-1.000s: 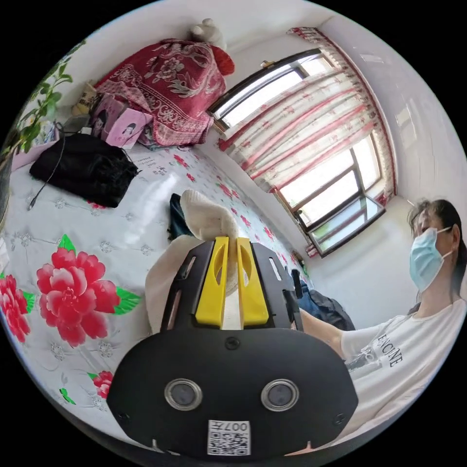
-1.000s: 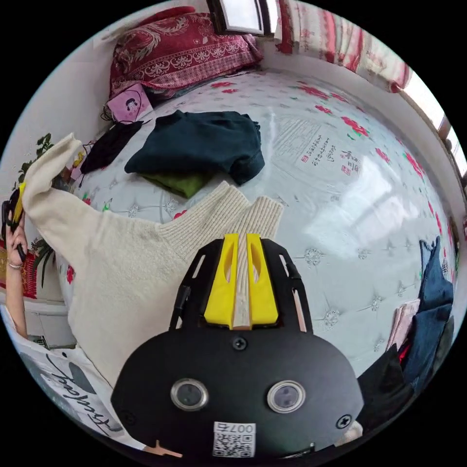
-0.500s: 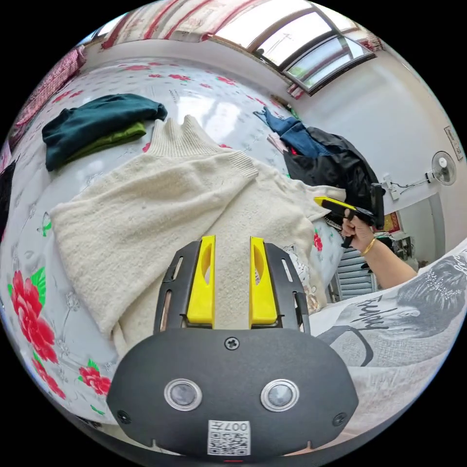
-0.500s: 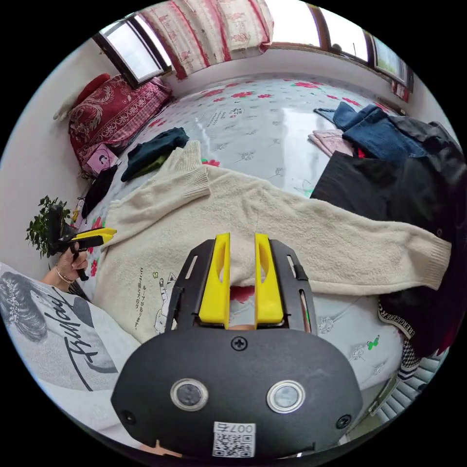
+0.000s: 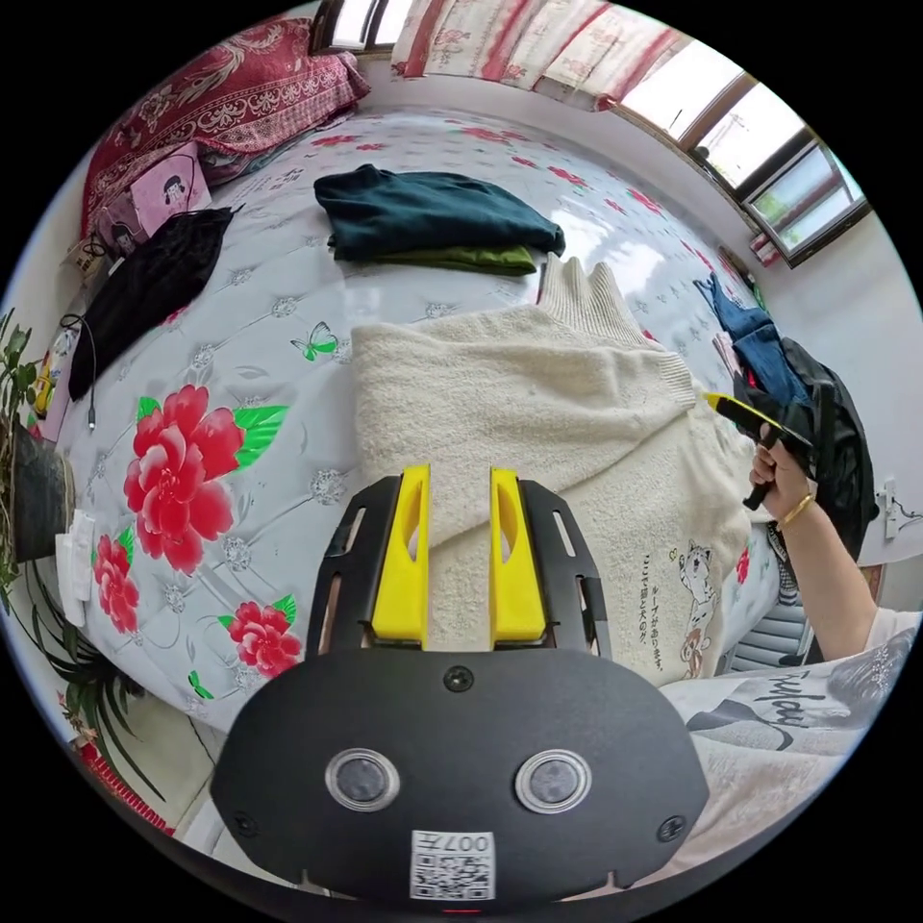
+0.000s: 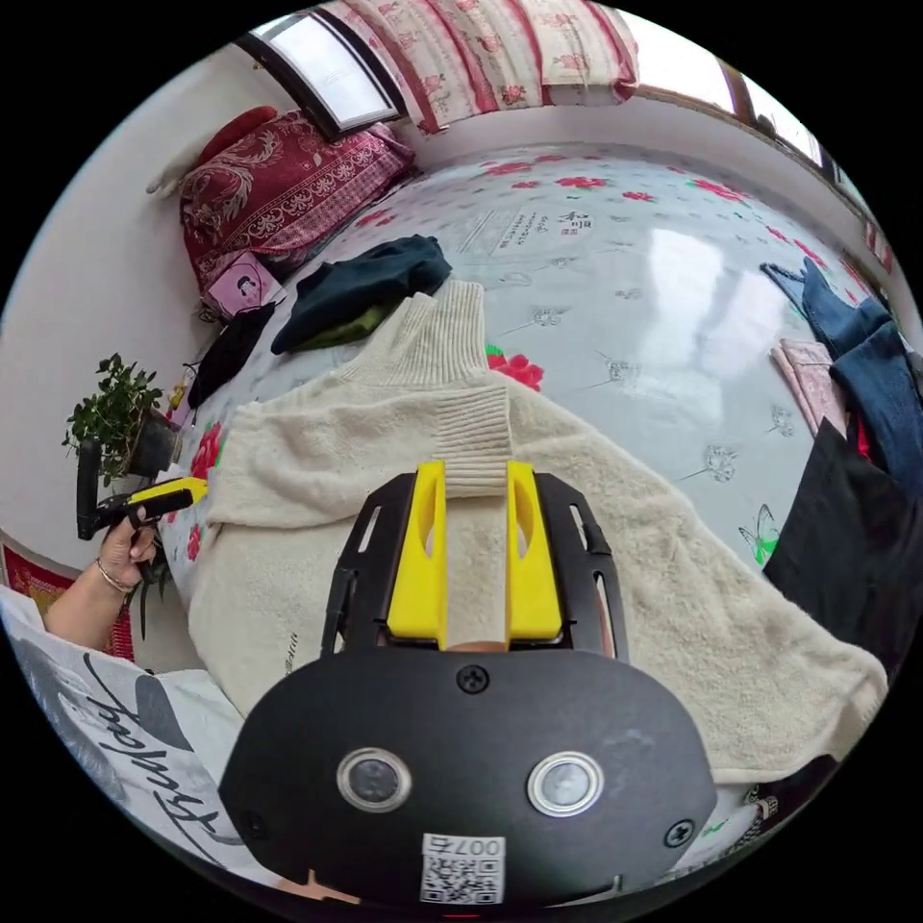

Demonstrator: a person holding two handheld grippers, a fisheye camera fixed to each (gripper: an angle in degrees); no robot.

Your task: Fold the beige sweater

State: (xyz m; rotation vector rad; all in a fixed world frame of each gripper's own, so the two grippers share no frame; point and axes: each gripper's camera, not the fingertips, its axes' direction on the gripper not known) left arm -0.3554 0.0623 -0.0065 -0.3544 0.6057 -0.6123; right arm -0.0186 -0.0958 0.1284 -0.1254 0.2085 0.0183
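Beige sweater [image 5: 538,413] lies spread on the floral bed cover [image 5: 192,385], just beside a dark green folded pile [image 5: 433,216]. Left gripper [image 5: 459,553] released, jaws apart above it. Right gripper [image 6: 476,553] likewise released over a sleeve cuff [image 6: 471,437].

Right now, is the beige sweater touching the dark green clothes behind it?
Cannot tell. In the right gripper view the beige sweater has its collar right beside the dark green clothes, but no gap or contact shows plainly.

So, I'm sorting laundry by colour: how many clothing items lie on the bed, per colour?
Beige sweater: 1
Dark teal garment: 1
Green garment: 1
Black garments: 2
Blue jeans: 1
Pink garment: 1
Total: 7
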